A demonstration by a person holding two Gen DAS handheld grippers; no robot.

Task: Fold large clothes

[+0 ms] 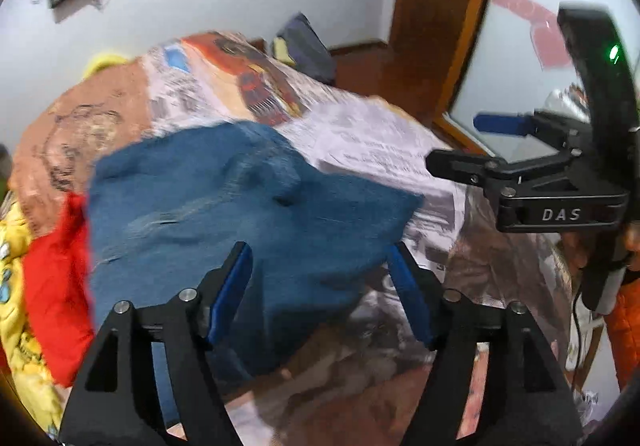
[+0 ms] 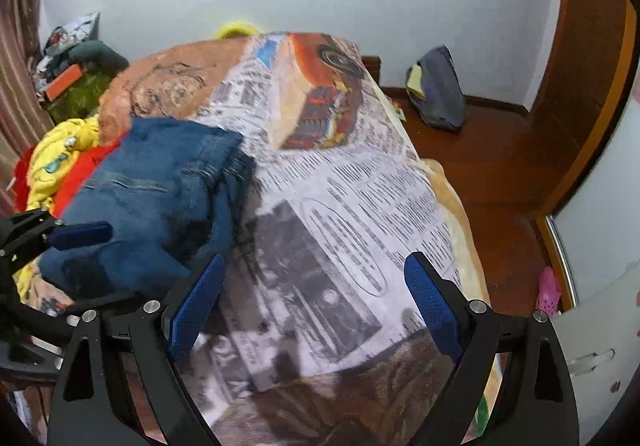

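A bundle of blue jeans (image 1: 240,197) lies crumpled on the bed, towards its left side, also seen from the right wrist as blue jeans (image 2: 160,181). My left gripper (image 1: 320,282) hangs open just over the jeans' near edge; the denim lies between and below its fingers, and the pads do not press it. One of its blue pads (image 2: 80,234) shows at the left of the right wrist view. My right gripper (image 2: 316,302) is open and empty above the bare blanket, to the right of the jeans. It also shows at the right edge of the left wrist view as the right gripper (image 1: 454,143).
The bed wears a newspaper-print blanket (image 2: 360,205). A red garment (image 1: 56,278) and a yellow one (image 2: 60,149) are heaped left of the jeans. On the wooden floor stand a dark backpack (image 2: 440,89) and pink shoes (image 2: 548,290). A wooden door frame (image 2: 580,65) is at the right.
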